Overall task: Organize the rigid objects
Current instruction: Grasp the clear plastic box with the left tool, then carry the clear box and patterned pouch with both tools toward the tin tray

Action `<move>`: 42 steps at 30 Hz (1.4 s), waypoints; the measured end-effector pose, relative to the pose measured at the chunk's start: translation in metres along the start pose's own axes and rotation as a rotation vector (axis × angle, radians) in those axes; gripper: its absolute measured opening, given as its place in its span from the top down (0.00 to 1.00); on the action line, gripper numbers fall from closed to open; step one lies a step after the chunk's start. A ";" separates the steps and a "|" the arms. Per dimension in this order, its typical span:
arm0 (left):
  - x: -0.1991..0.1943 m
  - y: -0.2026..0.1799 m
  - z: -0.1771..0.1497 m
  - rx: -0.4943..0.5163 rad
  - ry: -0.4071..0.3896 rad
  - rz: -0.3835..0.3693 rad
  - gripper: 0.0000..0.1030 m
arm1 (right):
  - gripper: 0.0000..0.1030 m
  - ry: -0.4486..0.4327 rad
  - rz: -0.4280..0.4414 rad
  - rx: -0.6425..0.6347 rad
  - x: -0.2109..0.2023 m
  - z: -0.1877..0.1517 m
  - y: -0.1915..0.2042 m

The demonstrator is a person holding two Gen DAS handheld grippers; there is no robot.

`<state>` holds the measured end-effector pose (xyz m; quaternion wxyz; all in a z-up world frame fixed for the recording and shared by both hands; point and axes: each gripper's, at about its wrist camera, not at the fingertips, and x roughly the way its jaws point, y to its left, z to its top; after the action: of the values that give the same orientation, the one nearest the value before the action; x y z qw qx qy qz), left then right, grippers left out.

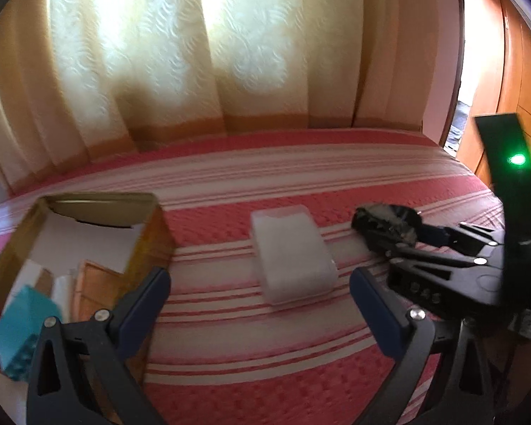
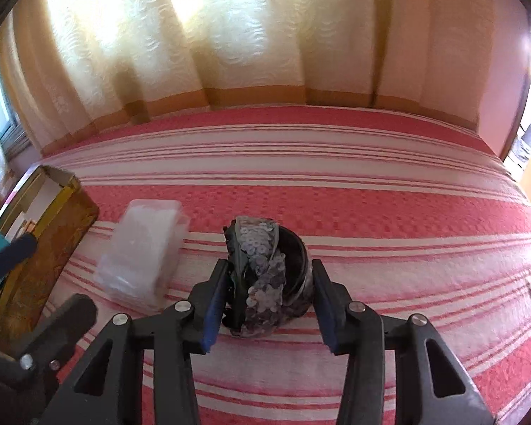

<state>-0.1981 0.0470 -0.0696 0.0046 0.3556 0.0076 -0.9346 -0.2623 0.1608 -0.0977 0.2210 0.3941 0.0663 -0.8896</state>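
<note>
On the red and white striped bedspread (image 2: 371, 205) lies a dark round object covered in silver sequins (image 2: 265, 265). My right gripper (image 2: 269, 272) is shut on it, a blue pad against each side; the left wrist view shows the sequinned object (image 1: 386, 223) at the right gripper's tips. A translucent white plastic box (image 1: 290, 251) lies to its left. My left gripper (image 1: 258, 279) stands open just in front of that box, which it does not touch. One of the left gripper's fingers (image 2: 70, 313) shows in the right wrist view.
An open golden box (image 1: 99, 209) stands at the left on the bed, holding a teal block (image 1: 21, 333) and something red. Cream curtains (image 2: 247, 35) hang behind the bed. A wooden wardrobe (image 1: 513, 81) is at the right.
</note>
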 end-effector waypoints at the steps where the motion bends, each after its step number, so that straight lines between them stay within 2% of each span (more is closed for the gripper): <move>1: 0.004 -0.002 0.001 0.004 0.008 -0.005 0.00 | 0.55 -0.002 -0.008 0.008 0.000 0.001 -0.003; 7: 0.023 -0.009 0.008 0.020 0.051 0.001 0.00 | 0.55 -0.011 -0.037 0.107 -0.005 -0.002 -0.037; 10: 0.032 -0.012 0.013 0.023 0.077 -0.015 0.01 | 0.55 -0.016 -0.032 0.132 -0.007 -0.003 -0.043; 14: 0.042 -0.020 0.020 0.049 0.088 0.001 0.03 | 0.54 -0.018 -0.023 0.141 -0.008 -0.003 -0.045; 15: 0.045 -0.021 0.021 0.059 0.099 -0.002 0.06 | 0.54 -0.019 -0.020 0.143 -0.008 -0.003 -0.046; 19: 0.056 -0.021 0.020 0.059 0.160 -0.030 0.37 | 0.54 -0.020 -0.015 0.142 -0.008 -0.003 -0.045; 21: 0.056 -0.020 0.020 0.050 0.163 -0.050 0.39 | 0.54 -0.024 -0.017 0.136 -0.008 -0.003 -0.044; 22: 0.056 -0.020 0.019 0.047 0.162 -0.054 0.45 | 0.54 -0.028 -0.019 0.131 -0.009 -0.003 -0.043; 32: 0.035 -0.014 0.012 0.019 0.104 -0.071 0.47 | 0.54 -0.098 0.024 0.109 -0.025 -0.007 -0.038; 42: 0.002 -0.011 0.005 0.032 -0.030 -0.024 0.47 | 0.54 -0.166 0.040 0.081 -0.044 -0.008 -0.026</move>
<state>-0.2027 0.0583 -0.0670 -0.0123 0.3414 -0.0032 -0.9398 -0.2424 0.2016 -0.0723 0.2273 0.3287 0.0039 -0.9167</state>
